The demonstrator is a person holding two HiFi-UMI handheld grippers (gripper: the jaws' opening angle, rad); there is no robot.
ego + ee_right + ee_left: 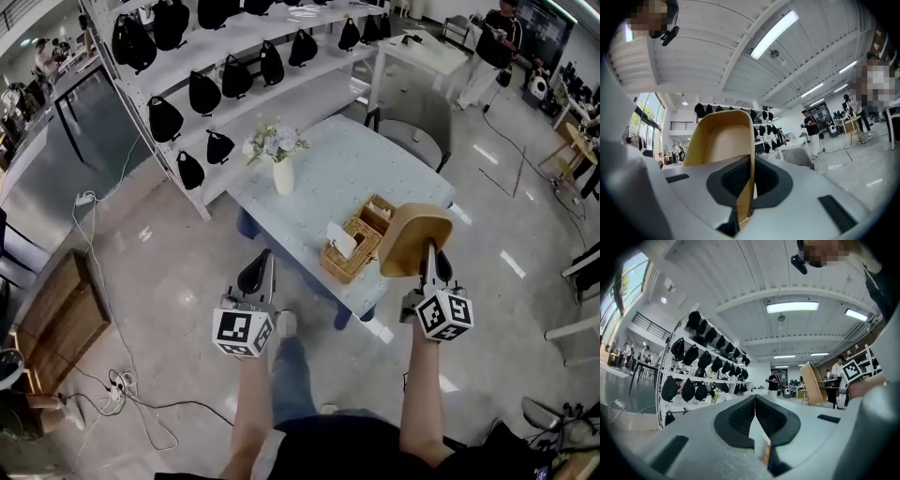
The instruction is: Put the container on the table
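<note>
Right gripper [432, 255] clamped container [415, 236] by one wall, above table's [323, 164] near edge. Thin rim hold might slip, or container could snag basket [353, 248] on table. Left gripper [256, 269]: jaws together, empty.

No text or number is legible — none.

The container [723, 140] has a smooth, matt, tan surface. The left gripper [754, 398] and right gripper [751, 159] have matt grey plastic shells and black, finely textured pads [740, 416]. The basket [352, 248] is woven wicker. The floor [159, 253] is glossy.
</note>
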